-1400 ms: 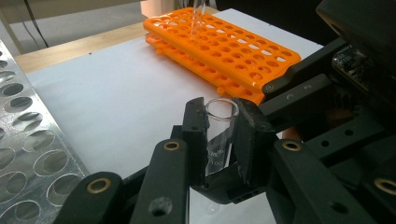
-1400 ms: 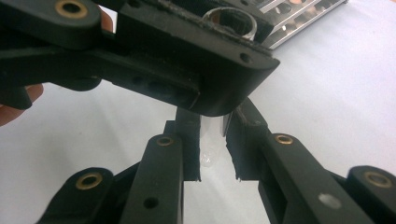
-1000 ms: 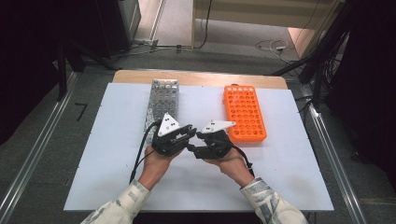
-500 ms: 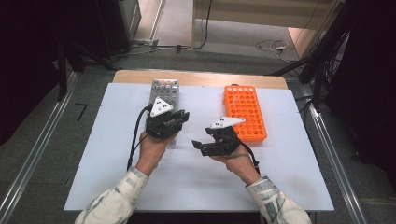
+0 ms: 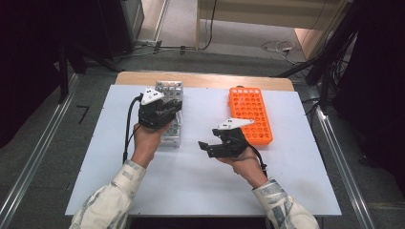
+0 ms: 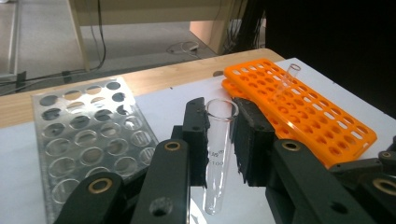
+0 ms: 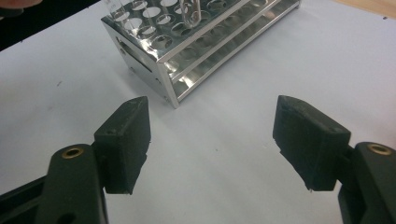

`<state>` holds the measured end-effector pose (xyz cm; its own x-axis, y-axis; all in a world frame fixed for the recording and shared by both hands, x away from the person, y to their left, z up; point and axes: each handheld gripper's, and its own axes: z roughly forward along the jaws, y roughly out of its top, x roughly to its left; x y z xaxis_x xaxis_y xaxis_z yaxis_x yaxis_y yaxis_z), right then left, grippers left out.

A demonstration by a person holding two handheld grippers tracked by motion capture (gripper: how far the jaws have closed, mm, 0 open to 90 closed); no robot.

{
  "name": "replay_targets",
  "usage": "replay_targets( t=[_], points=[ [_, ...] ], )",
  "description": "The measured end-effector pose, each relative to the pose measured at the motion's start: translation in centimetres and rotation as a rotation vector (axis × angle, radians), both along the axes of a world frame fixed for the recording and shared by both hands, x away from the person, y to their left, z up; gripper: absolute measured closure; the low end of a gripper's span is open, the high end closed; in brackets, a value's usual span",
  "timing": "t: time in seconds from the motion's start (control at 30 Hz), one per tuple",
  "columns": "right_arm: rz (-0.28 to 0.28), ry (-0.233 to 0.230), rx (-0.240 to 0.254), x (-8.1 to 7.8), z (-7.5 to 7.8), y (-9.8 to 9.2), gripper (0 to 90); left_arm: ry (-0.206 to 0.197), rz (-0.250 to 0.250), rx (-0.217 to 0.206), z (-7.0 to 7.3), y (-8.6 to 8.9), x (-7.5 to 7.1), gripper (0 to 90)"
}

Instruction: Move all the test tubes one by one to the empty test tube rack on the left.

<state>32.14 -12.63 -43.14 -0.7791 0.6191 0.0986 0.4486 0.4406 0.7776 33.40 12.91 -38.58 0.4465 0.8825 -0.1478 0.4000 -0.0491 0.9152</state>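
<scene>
My left gripper (image 6: 219,140) pinches a clear glass test tube (image 6: 216,154) between its two black pads; the tube stands nearly upright in the grip, open rim above the pads and rounded bottom hanging free below them. In the high view my left gripper (image 5: 167,112) sits over the near half of the silvery metal tube rack with round holes (image 5: 173,88), which stands on the white table top (image 5: 143,191) toward the far left. In the left gripper view that metal rack (image 6: 93,135) lies to the left of the held tube, and its visible holes look empty. In the right gripper view the rounded bottom of the test tube (image 7: 190,14) hangs just above the rack's top plate.

To the right lies the flat orange plastic tube rack with many small holes (image 5: 250,114), near the table's far edge and well apart from the metal rack. In the left gripper view the orange rack (image 6: 303,107) carries a second clear tube (image 6: 286,81), leaning in one of its far holes.

My right gripper (image 5: 206,145) rests low over the bare table between the two racks, pointing toward the metal one. Its jaws have just been opening and now stand spread wide, with nothing between the pads (image 7: 126,140) but white table. In the right gripper view the metal rack (image 7: 187,51) stands ahead of them, apart from both.
</scene>
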Motion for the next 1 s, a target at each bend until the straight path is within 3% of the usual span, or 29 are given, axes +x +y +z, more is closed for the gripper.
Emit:
replay_targets(
  t=[0.6, 1.0],
  points=[
    [0.004, -0.002, -0.01, 0.0, -0.1, 0.0, 26.6, -0.033, 0.14, 0.045, 0.6, 3.2, 1.2, 75.4],
    [0.002, -0.002, -0.01, 0.0, -0.1, 0.1, 26.6, -0.029, 0.214, 0.067, 0.0, 4.7, 1.8, 75.4]
  ],
)
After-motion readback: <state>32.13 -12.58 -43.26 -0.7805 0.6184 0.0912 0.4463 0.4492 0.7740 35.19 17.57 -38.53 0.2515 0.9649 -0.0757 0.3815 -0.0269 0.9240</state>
